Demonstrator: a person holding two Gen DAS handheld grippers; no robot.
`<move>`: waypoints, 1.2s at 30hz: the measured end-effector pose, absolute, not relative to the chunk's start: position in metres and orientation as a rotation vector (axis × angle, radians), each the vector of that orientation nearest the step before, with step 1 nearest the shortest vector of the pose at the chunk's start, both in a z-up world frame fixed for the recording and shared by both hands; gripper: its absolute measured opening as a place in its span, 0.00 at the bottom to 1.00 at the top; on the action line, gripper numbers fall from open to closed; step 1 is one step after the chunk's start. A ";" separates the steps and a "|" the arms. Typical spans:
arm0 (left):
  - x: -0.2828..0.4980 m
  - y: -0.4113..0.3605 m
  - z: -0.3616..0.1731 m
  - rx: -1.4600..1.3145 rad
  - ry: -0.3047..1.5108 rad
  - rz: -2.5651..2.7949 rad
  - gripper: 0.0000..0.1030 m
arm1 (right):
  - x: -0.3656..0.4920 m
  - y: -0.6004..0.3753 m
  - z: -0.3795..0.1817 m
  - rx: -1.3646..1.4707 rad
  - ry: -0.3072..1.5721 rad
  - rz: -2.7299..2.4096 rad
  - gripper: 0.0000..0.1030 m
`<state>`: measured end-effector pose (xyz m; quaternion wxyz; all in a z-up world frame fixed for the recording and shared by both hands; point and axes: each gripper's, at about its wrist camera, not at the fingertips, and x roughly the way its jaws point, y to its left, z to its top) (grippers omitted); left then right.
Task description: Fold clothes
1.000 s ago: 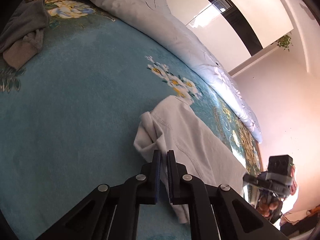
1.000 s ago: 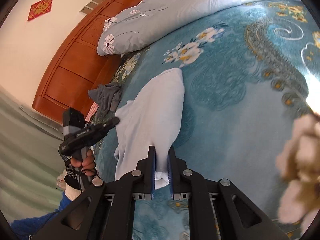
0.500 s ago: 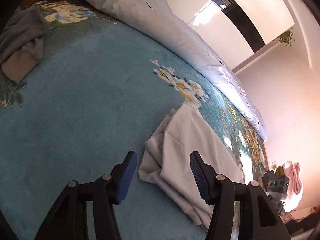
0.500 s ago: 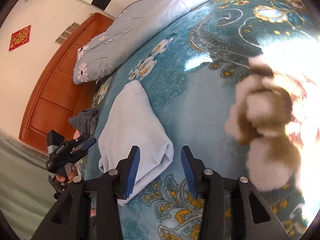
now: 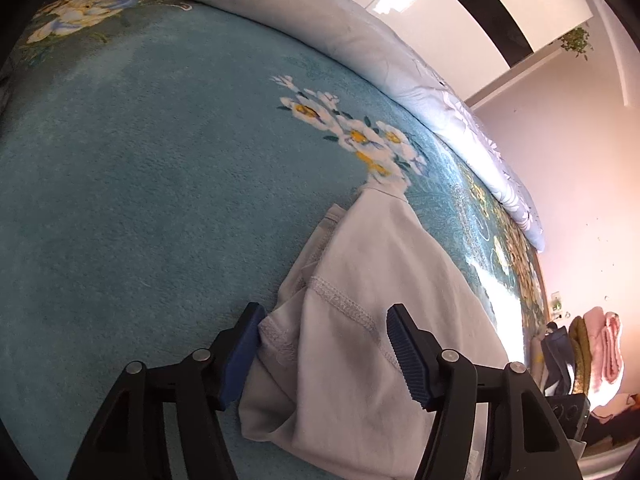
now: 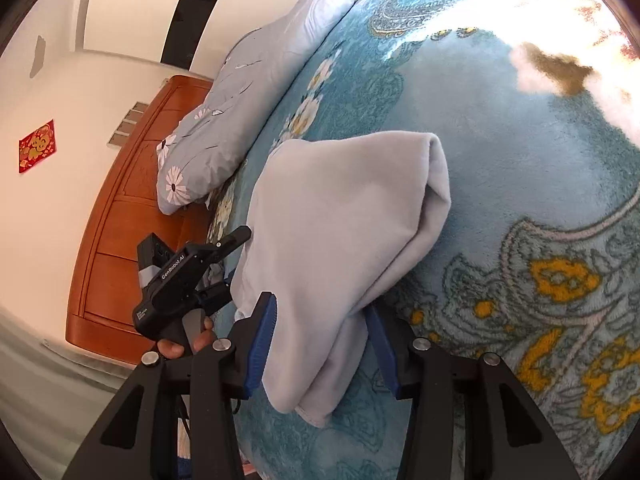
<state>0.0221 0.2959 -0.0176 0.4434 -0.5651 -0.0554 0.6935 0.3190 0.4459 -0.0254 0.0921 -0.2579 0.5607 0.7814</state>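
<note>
Seen from the left wrist camera, a pale folded garment [image 5: 372,320] lies on a teal bedspread [image 5: 140,208] patterned with white and yellow flowers, its near stitched edge reaching between the two blue-padded fingers of the left gripper [image 5: 324,354]. The jaws, which have just been opening, stand well apart: the left pad sits just beside or against the cloth's hem, the right pad clear above the fabric, so the claw is released and grips nothing. A grey-white quilt [image 5: 360,48] runs along the far edge of the bed below a pale wall, and a pile of pink and dark clothes [image 5: 592,348] shows at the right margin. From the right wrist camera, the same garment [image 6: 340,232] appears light blue-grey, folded into a long band lying across the bedspread [image 6: 520,168], its near end draped down between the fingers of the right gripper [image 6: 322,350]. Those jaws too have just been opening and stand apart; the cloth hangs between the pads without being pinched, so this claw is also released. At left, a person's hand [image 6: 188,340] holds the other gripper [image 6: 188,276] at the bed's edge, in front of a wooden headboard [image 6: 120,240], with a flowered pillow [image 6: 224,128] above.
</note>
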 end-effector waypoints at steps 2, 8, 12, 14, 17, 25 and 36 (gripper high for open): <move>0.024 0.295 -0.020 -1.415 -0.148 1.731 0.29 | 0.320 0.449 -0.027 -0.762 1.676 2.320 0.30; 0.052 0.278 -0.001 -1.354 -0.218 1.783 0.14 | 0.326 0.474 -0.020 -0.796 1.707 2.359 0.08; 0.092 0.240 0.015 -1.306 -0.341 1.758 0.14 | 0.327 0.494 0.018 -0.940 1.519 2.512 0.08; 0.112 0.227 0.008 -1.312 -0.335 1.750 0.14 | 0.332 0.504 0.026 -1.003 1.472 2.536 0.08; 0.127 0.216 -0.009 -1.355 -0.318 1.749 0.14 | 0.344 0.512 0.017 -1.043 1.438 2.499 0.08; 0.112 0.204 0.000 -1.336 -0.319 1.784 0.47 | 0.378 0.515 0.008 -0.912 1.447 2.470 0.33; 0.103 0.255 -0.018 -1.380 -0.229 1.637 0.65 | 0.333 0.497 -0.013 -0.955 1.472 2.448 0.54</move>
